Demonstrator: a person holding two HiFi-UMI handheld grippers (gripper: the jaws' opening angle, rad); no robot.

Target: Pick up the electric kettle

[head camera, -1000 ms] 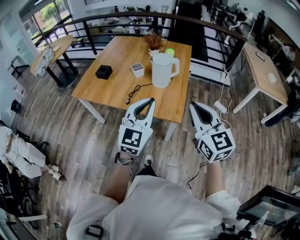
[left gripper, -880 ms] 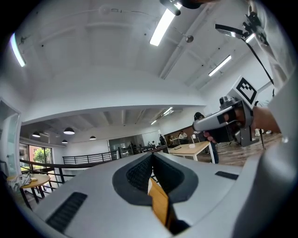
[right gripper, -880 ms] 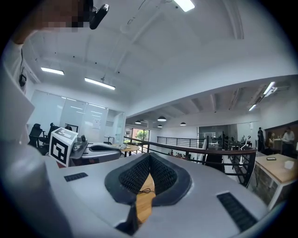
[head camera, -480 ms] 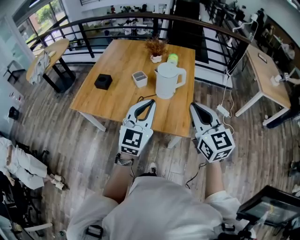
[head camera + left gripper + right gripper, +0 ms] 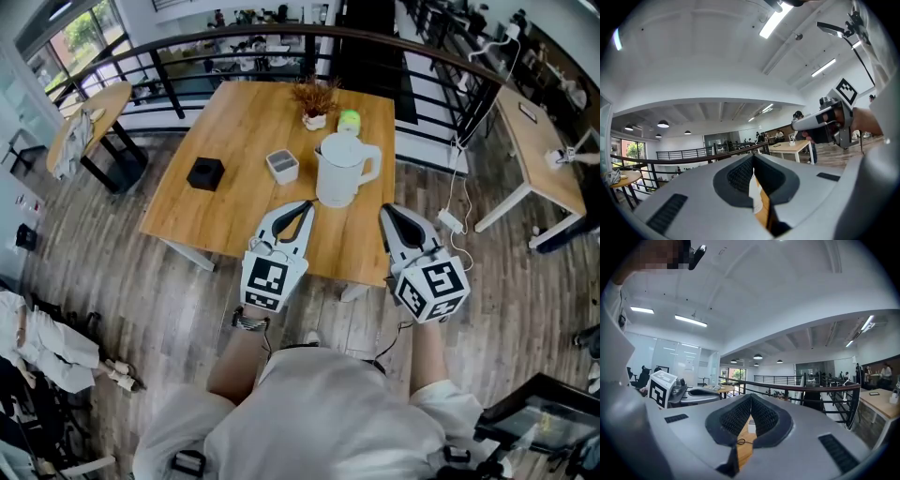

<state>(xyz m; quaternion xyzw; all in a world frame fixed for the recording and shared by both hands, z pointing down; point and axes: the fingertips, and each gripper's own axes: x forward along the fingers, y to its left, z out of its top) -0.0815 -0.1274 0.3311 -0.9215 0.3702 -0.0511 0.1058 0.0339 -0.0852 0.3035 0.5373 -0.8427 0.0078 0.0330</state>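
Both shut and empty, my left claw [image 5: 303, 206] and right claw [image 5: 387, 213] draw closer to the table [image 5: 234, 122]; the kettle [image 5: 339, 171] stands near its front edge, just ahead, not yet grasped.

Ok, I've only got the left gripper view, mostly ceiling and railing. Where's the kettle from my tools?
Observer: The head view shows the white electric kettle upright on the wooden table, just ahead, between the two tools' lines.
Operator: Is either tool touching it?
Observer: No. The left tool and right tool both stop short of it, near the table's front edge.
Operator: Which side is the handle?
Observer: The handle points toward the right tool's side.
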